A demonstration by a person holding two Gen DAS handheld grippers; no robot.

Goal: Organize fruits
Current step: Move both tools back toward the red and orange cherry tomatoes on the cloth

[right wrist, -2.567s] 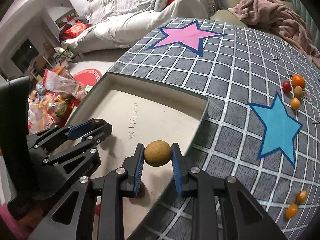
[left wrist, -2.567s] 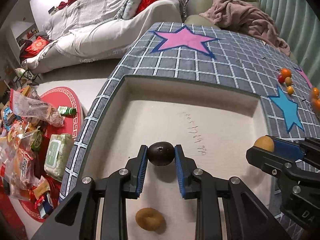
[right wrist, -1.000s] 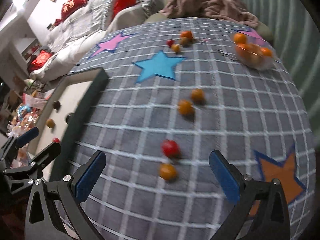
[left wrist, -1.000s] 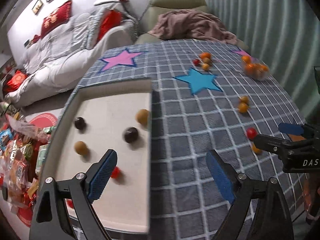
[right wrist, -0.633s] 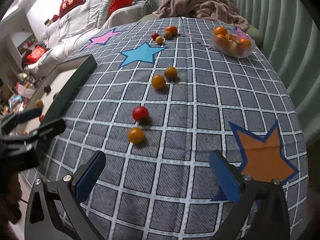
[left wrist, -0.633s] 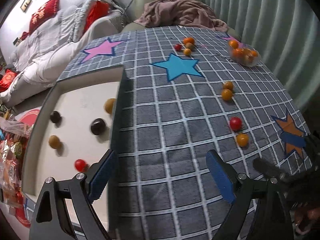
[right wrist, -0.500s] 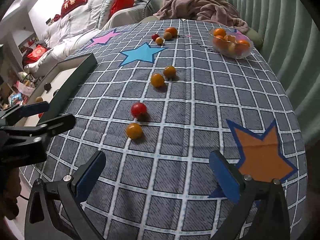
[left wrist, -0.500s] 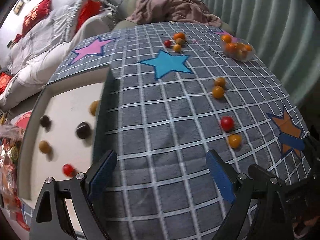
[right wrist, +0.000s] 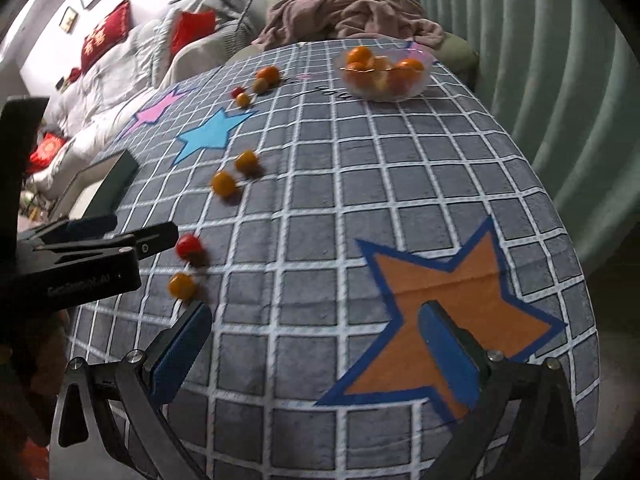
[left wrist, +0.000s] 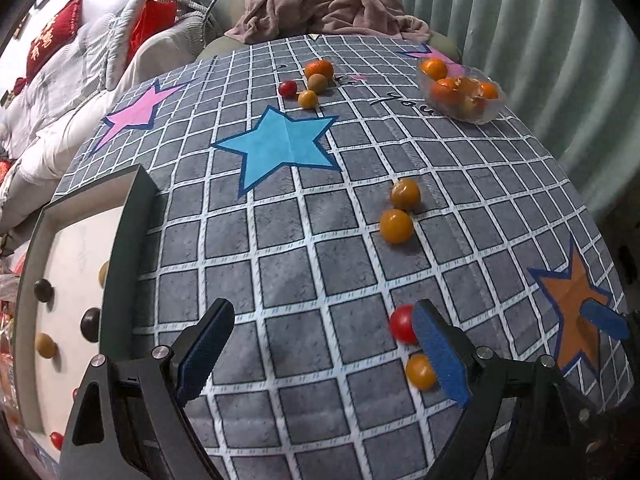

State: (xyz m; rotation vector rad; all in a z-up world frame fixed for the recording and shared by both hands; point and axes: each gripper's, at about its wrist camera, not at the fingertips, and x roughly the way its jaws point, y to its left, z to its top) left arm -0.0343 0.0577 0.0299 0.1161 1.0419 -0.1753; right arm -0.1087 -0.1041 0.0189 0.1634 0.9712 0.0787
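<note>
Both grippers carried away from the tray (left wrist: 120, 240) and out over the checked cloth (left wrist: 280, 280), fruit dropped earlier now lying inside the tray. Left gripper (left wrist: 320, 356): jaws spread wide, nothing between. Right gripper (right wrist: 316, 356): jaws likewise spread and empty, poised above the orange star (right wrist: 460, 280). Red tomato (left wrist: 402, 322) and small orange fruit (left wrist: 420, 372) just left of the orange star, beside the left gripper's right pad. Two more orange fruits (left wrist: 396, 226) farther up, between that star and the blue star (left wrist: 280, 148). Probably light, smooth, round, thin-skinned; liable to roll and bruise, so best taken gently across the widest part. Left view alone: tray interior with fruit. Right view alone: left gripper from the side, and the clear bowl (right wrist: 384, 92) less cropped.
</note>
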